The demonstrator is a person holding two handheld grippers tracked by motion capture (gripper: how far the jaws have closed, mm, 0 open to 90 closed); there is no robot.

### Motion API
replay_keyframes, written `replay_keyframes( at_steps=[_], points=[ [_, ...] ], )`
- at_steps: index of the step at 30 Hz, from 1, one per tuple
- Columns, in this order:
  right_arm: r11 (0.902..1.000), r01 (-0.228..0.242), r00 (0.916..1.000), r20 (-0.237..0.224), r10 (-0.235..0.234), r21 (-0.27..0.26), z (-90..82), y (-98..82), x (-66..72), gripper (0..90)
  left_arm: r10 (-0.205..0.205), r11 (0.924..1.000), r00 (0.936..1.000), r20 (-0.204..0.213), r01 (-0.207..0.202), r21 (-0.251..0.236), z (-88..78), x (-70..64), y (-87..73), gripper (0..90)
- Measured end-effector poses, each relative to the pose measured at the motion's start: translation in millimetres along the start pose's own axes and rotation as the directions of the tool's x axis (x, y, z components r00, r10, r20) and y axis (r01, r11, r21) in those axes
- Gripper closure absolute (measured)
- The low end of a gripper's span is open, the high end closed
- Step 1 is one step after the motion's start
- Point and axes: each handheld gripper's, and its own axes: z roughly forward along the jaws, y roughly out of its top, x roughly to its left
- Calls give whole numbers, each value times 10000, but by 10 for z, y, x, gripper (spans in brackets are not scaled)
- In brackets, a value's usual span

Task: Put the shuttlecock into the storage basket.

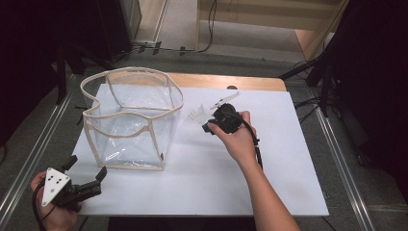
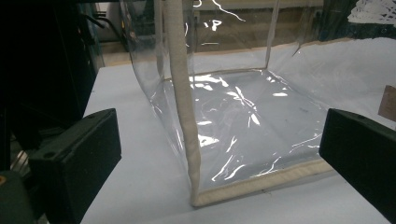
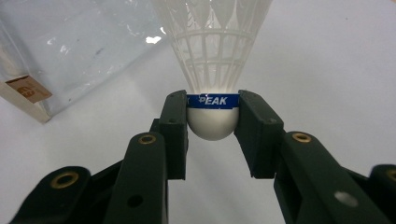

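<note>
Right gripper view is showing the right tongs (image 3: 212, 116) gripping a white shuttlecock (image 3: 212, 70) by its cork, near the surface's (image 1: 269, 187) far edge, beside the clear bag (image 1: 132, 120). Left tongs (image 1: 86, 180) are standing open at the near-left corner.

On the worktop (image 1: 202, 183) in front of me, a bag (image 1: 132, 118) stands upright at the left. Just right of it is a shuttlecock (image 1: 196, 117), its rounded end between the jaws of my right hand-held gripper (image 1: 211, 126). My left hand-held gripper (image 1: 86, 180) sits at the near left corner, facing the bag.
</note>
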Motion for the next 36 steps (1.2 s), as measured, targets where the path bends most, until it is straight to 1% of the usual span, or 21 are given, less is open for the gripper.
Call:
replay_keyframes(
  at_steps=[7, 10, 15, 23, 31, 36],
  points=[
    [9998, -18, 10000, -48, 17, -177, -45, 24, -3, 629, -32, 10000, 10000, -5, 32, -5, -1, 1, 0, 0],
    [9994, 22, 10000, -42, -24, -332, -66, 32, -10, 629, -30, 10000, 10000, 0, 30, -7, -1, 1, 0, 0],
    [9991, -31, 10000, -4, 31, -418, -101, 46, 2, 629, -70, 10000, 10000, 20, 70, -11, -1, 3, 0, 0],
    [9979, 87, 10000, 9, -87, -637, -158, 88, 28, 629, -47, 10000, 10000, 15, 47, 0, -2, 2, 0, 0],
    [9962, 0, 10000, -24, -2, -873, -216, 119, 42, 630, -42, 10000, 10000, 15, 42, -3, -1, 3, 0, 0],
    [9945, 25, 10000, -31, -28, -1049, -243, 136, 48, 630, -64, 10000, 10000, 15, 65, -11, -2, 2, 0, 0]
  ],
)
